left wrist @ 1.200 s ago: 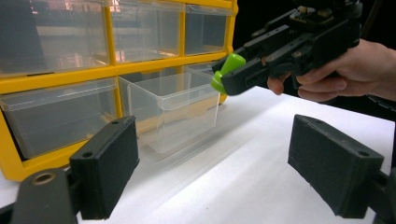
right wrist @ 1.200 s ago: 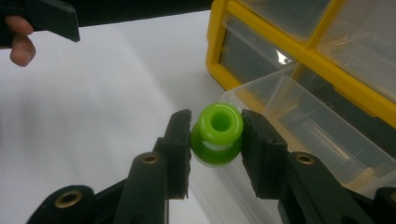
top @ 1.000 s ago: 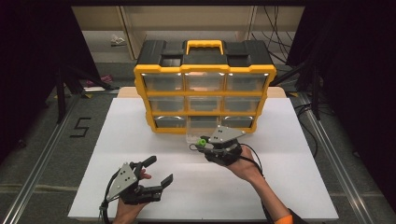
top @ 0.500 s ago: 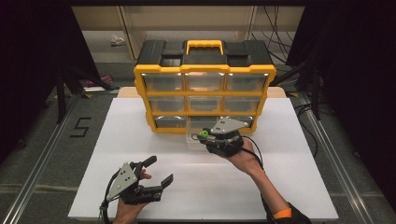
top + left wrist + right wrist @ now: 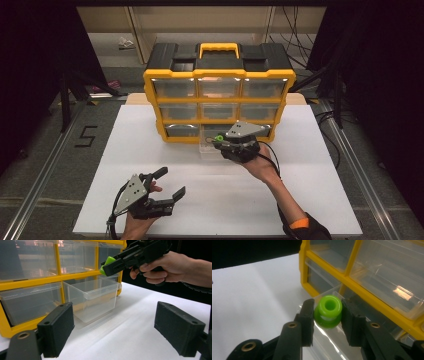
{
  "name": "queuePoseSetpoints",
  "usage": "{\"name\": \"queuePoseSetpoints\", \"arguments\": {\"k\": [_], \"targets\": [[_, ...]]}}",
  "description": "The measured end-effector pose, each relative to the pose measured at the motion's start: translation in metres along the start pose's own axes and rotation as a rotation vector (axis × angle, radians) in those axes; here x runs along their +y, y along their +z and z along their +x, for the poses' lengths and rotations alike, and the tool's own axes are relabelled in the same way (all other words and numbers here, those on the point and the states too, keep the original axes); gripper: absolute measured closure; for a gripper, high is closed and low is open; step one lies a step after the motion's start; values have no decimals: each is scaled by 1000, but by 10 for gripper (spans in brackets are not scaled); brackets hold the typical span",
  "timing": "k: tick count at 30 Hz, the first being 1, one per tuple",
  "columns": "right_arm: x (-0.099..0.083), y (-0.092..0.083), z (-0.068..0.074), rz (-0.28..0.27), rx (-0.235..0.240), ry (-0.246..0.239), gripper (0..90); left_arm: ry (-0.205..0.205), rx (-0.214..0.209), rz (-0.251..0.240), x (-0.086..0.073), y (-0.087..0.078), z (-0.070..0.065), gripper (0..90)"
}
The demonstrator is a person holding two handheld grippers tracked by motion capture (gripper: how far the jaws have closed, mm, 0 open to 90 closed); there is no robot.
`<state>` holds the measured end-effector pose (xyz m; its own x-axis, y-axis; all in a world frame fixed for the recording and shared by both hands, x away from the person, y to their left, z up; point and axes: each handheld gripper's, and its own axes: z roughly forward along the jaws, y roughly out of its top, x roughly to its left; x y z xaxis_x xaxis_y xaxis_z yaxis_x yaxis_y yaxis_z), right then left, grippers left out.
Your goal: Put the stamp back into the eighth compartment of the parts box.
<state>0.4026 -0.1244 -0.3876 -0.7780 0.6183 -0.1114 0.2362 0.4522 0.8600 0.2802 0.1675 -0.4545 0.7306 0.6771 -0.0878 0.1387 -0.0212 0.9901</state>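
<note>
A small green spool [image 5: 328, 311] sits squeezed between the two black pads of my right gripper [image 5: 328, 315], which is shut on it. In the high view that gripper [image 5: 218, 138] hovers just over a clear drawer [image 5: 209, 146] pulled out from the bottom middle slot of the yellow and black organizer [image 5: 218, 75]. The left gripper view has the same drawer [image 5: 92, 297] standing out from the cabinet, with the green spool [image 5: 107, 262] above it. My left gripper [image 5: 167, 184] rests near the table's front left, jaws wide open and nothing between them [image 5: 117, 331].
The organizer [image 5: 30, 283] stands upright at the back of the white table [image 5: 300, 190], with several clear drawers in three rows. Dark floor, rails and cables surround the table. A "5" mark [image 5: 86, 136] lies on the floor at left.
My right gripper has carried the green spool a little away from me toward the organizer, coming over the pulled-out drawer. The left gripper has stayed where it was.
</note>
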Motion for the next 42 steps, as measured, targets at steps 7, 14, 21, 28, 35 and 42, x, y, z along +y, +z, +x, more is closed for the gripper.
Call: {"name": "queuePoseSetpoints", "arguments": {"k": [7,14,21,28,35,42], "targets": [[-2,3,-6,4,-9,20,647,2,0,0,0,0,0,156],[-2,6,-10,7,-16,32,647,0,0,-1,0,0,0,155],[-2,10,-10,13,-18,38,647,0,0,-1,0,0,0,155],[-2,13,-12,26,-19,48,647,-1,2,-3,0,0,0,156],[-1,17,-13,40,-20,59,647,-2,0,-3,0,0,0,155],[-4,21,-13,59,-14,67,643,0,0,2,0,1,-1,155]]}}
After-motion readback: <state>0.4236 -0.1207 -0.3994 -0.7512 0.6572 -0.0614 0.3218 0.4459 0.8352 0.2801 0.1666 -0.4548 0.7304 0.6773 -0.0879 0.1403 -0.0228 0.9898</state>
